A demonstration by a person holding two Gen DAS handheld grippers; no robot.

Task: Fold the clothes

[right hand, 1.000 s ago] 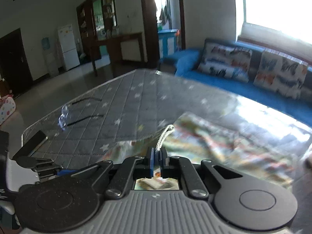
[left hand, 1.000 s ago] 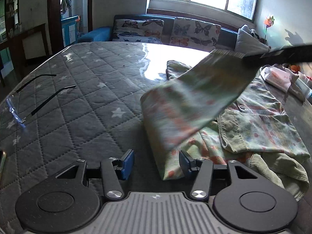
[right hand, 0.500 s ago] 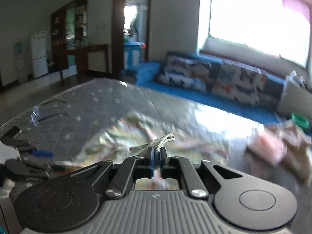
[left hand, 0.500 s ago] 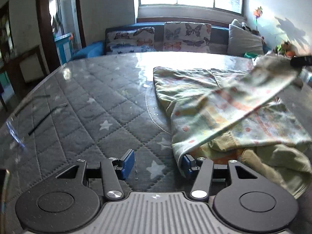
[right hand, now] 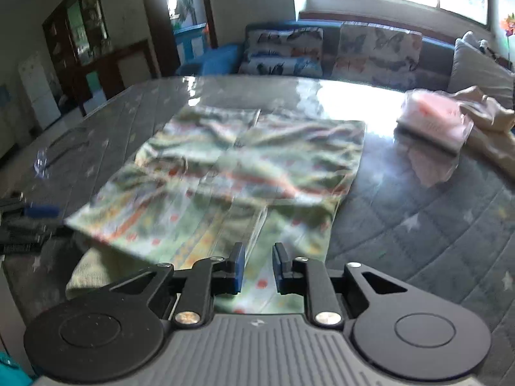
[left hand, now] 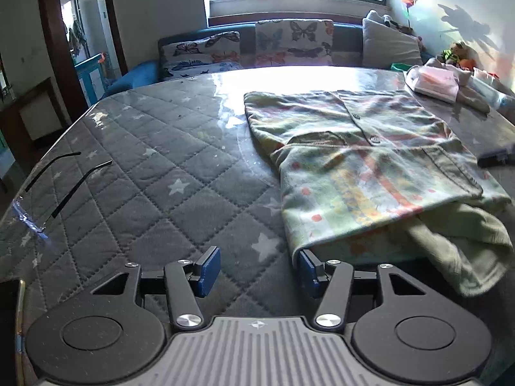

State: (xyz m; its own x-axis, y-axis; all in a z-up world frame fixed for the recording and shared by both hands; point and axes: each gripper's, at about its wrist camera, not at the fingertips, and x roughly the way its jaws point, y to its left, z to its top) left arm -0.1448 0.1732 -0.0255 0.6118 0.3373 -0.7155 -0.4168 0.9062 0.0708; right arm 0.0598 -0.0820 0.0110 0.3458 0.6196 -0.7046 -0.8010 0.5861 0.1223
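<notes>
A pale green shirt [left hand: 363, 167] with orange and yellow print lies on the grey quilted star-pattern surface [left hand: 154, 173], one side flap laid across its buttoned front. My left gripper [left hand: 257, 270] stands open just off the shirt's near left corner, with only quilt between its fingers. In the right wrist view the shirt [right hand: 244, 167] spreads ahead, blurred. My right gripper [right hand: 259, 267] hangs over its near edge, and its jaws are opening with a narrow gap. Cloth lies under them and the pads do not pinch it.
Spectacles [left hand: 61, 186] lie at the far left of the surface, and a phone edge [left hand: 13, 321] shows by my left gripper. A bagged pink folded garment [right hand: 431, 122] and a beige cloth [right hand: 489, 112] sit at the back right. A sofa with butterfly cushions [left hand: 289, 41] stands behind.
My right gripper carried the shirt's flap across to the right and down, then its shut jaws parted and let the hem go. The flap now rests flat. My left gripper stayed open.
</notes>
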